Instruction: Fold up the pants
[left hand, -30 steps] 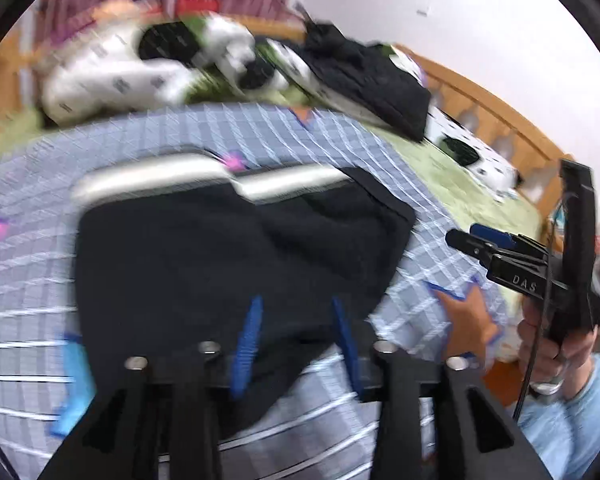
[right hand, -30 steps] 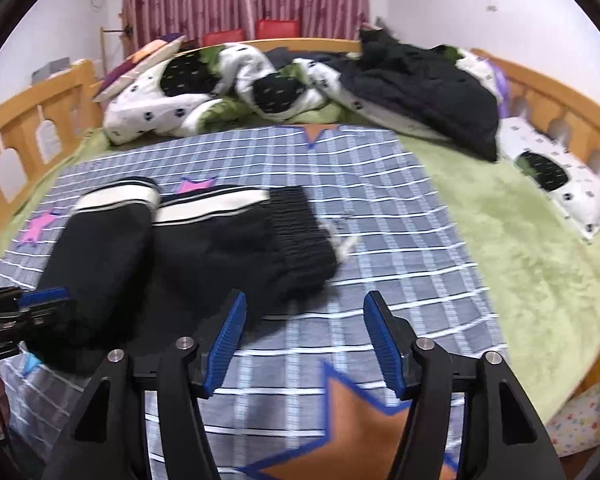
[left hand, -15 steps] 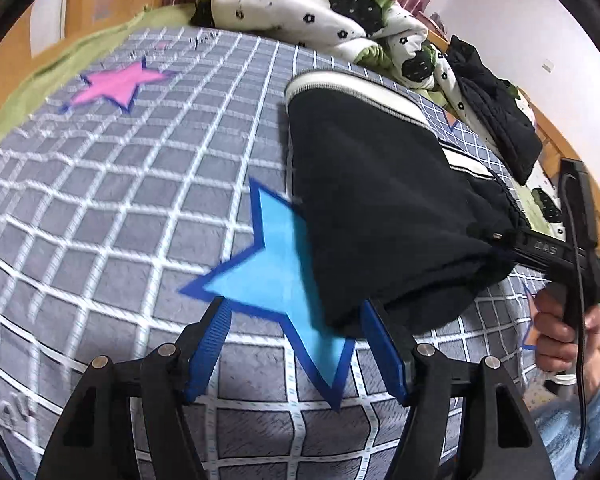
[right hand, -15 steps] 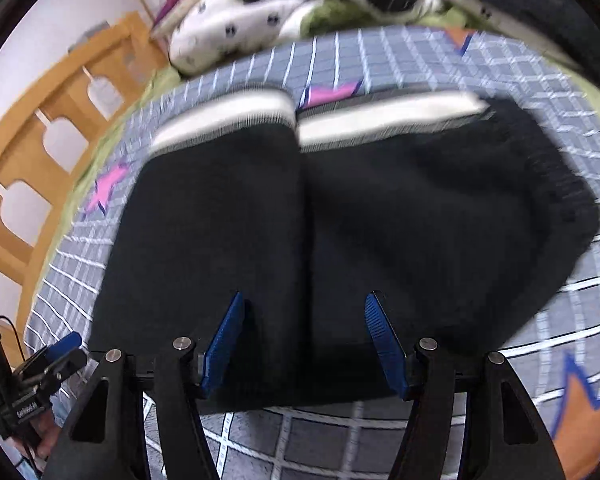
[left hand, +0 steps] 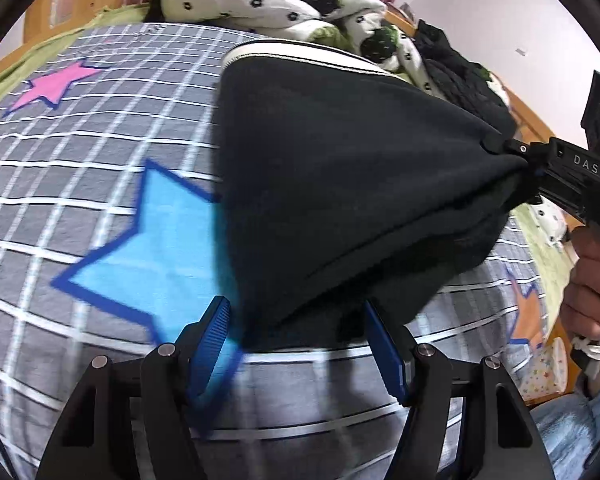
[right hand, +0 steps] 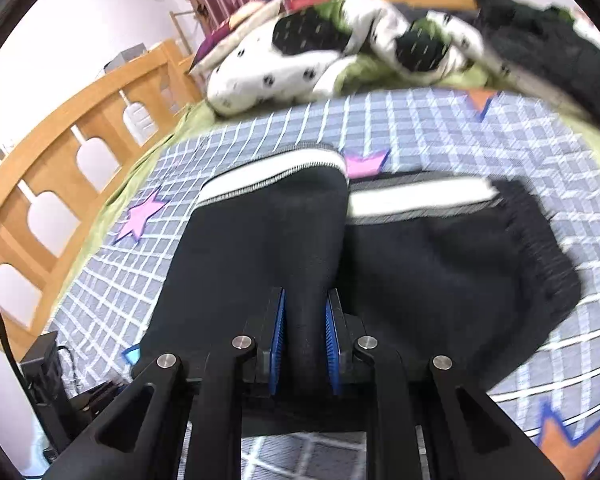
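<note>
Black pants (left hand: 340, 180) with a white side stripe lie folded on a grey checked blanket (left hand: 80, 184). My right gripper (right hand: 306, 332) is closing its jaws on the near edge of the pants (right hand: 260, 248), and black cloth fills the gap between the blue pads. In the left wrist view the right gripper (left hand: 516, 160) pinches that edge and holds it raised off the blanket. My left gripper (left hand: 300, 340) is open low over the blanket. The pants' near left corner lies between its fingers, untouched by the pads.
A rumpled white duvet with black spots (right hand: 300, 52) and a heap of black clothes (right hand: 540, 40) lie at the far end of the bed. A wooden bed rail (right hand: 60, 160) runs along the left. A person's hand (left hand: 592, 280) holds the right gripper's handle.
The right jaws have narrowed from wide open onto the pants' near edge, which now hangs lifted. The left gripper has sunk closer to the pants' corner, its jaws still apart.
</note>
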`<action>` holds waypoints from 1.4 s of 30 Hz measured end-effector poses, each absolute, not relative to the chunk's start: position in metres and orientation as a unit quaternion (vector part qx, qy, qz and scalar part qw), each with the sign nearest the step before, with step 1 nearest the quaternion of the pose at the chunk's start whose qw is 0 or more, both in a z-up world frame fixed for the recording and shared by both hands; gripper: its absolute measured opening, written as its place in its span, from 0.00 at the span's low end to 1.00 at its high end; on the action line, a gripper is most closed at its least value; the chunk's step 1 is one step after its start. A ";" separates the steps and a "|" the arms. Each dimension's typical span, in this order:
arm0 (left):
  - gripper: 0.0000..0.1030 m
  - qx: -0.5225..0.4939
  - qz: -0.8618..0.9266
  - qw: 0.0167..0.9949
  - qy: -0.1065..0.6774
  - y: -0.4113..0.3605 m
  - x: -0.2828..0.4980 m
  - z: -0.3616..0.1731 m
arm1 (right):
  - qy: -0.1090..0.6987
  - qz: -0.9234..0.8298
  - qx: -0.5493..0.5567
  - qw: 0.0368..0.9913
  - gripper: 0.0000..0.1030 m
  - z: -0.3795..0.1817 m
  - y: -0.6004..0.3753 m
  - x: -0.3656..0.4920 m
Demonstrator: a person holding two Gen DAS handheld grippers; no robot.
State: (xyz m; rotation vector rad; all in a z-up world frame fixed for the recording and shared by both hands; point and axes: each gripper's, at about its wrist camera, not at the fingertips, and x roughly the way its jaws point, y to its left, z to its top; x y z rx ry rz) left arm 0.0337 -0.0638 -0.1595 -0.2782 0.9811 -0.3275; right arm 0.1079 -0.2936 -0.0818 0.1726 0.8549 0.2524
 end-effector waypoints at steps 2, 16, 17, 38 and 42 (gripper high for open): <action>0.64 -0.138 -0.155 0.860 0.467 -0.071 0.035 -0.158 | 0.400 0.120 0.081 0.905 0.17 -0.077 -0.302 0.105; 0.17 -0.055 -0.141 0.893 0.424 -0.127 0.030 -0.142 | 0.322 0.004 0.080 0.943 0.16 -0.049 -0.414 0.088; 0.17 -0.035 -0.144 0.897 0.416 -0.134 0.027 -0.140 | 0.321 -0.006 0.086 0.943 0.16 -0.051 -0.424 0.089; 0.43 -0.075 -0.153 0.875 0.453 -0.090 0.007 -0.131 | 0.345 -0.045 0.016 0.937 0.33 -0.079 -0.438 0.056; 0.43 -0.076 -0.150 0.882 0.440 -0.083 -0.005 -0.115 | 0.323 -0.028 0.018 0.946 0.35 -0.070 -0.422 0.053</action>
